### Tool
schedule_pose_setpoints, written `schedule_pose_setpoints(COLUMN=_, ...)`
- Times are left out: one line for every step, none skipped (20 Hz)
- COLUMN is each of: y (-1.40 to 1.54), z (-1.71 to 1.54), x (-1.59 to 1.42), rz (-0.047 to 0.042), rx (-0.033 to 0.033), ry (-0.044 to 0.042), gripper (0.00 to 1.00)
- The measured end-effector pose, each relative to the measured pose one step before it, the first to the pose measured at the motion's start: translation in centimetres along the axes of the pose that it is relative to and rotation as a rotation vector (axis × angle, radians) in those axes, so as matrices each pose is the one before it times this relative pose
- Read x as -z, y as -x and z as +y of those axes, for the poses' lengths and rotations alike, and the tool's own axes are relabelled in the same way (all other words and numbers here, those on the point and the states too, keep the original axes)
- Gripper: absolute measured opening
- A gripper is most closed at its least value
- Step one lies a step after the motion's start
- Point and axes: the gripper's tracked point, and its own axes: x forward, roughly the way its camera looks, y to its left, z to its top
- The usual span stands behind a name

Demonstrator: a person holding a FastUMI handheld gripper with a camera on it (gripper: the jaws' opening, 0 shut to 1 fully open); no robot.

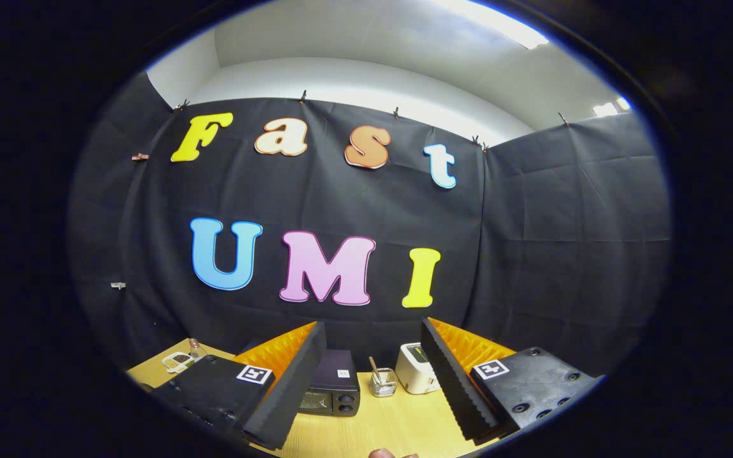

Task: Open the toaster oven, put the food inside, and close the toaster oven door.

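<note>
Black cloth walls close the booth on the far side, with a white ceiling and a lit strip above them. Below lies a light wooden table, running from under the fingers out to the cloth.

Next in size is the gripper, whose two fingers stand wide apart with nothing between them but bare tabletop; they hold nothing. Each finger carries a small square black-and-white marker on its body.

Beyond the fingers, partly hidden behind the left finger, sits the dark toaster oven, its door shut and two round knobs showing on its front. To the right of it, between the fingers and farther off, stands a white toaster, just beside the right finger's inner edge. Between the oven and that toaster is a small wire-mesh holder with a stick leaning in it.

Off beyond the left finger's outer side, a small white dish holds something brown, likely the food, though too small to tell.
</note>
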Motion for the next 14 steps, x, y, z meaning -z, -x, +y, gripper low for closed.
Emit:
schedule_pose_setpoints(y=0.335, z=0.290, x=-0.405, rz=0.00906, rx=-0.00285, ry=-0.01755, gripper=0.98)
schedule_pose_setpoints(y=0.421, z=0.697, x=0.002, rz=0.01889, rx=-0.01526, ry=-0.02228, gripper=0.98)
schedule_pose_setpoints(y=0.193, z=0.539, x=0.313, rz=0.02319, rx=-0.00846, ry=-0.01652, gripper=0.98)
schedule_pose_setpoints(y=-0.067, z=0.089, x=0.070, rz=0.01160, rx=-0.00482, ry=-0.00768, gripper=0.98)
schedule_pose_setpoints(y=-0.268, z=0.272, x=0.177, rz=0.00499, rx=-0.00251, ry=0.00382, gripper=0.98)
schedule_pose_setpoints(y=-0.180, z=0.253, x=0.473, rz=0.01130, rx=-0.00579, ry=0.00447, gripper=0.98)
schedule_pose_setpoints(y=-0.192, z=0.491, x=0.274, rz=0.00964, rx=-0.00632, ry=-0.00430, gripper=0.98)
schedule_pose_setpoints(y=-0.146, z=0.469, x=0.087, rz=0.00495, rx=-0.00595, ry=-0.01051, gripper=0.98)
schedule_pose_setpoints(y=-0.112, z=0.311, x=0.281, rz=0.01130, rx=-0.00322, ry=-0.01076, gripper=0.98)
schedule_pose_setpoints(y=-0.186, z=0.111, x=0.197, rz=0.00583, rx=-0.00284, ry=-0.01000, gripper=0.98)
schedule_pose_setpoints(y=-0.106, z=0.188, x=0.113, rz=0.00202, rx=-0.00367, ry=-0.00637, gripper=0.98)
schedule_pose_setpoints(y=-0.133, z=0.023, x=0.130, rz=0.00398, rx=-0.00040, ry=-0.00157, gripper=0.99)
schedule_pose_setpoints(y=-0.044, z=0.044, x=-0.019, rz=-0.00079, rx=0.00001, ry=-0.00027, gripper=0.99)
schedule_pose_setpoints(y=0.036, z=0.064, x=-0.101, rz=-0.00337, rx=-0.00043, ry=0.00110, gripper=0.98)
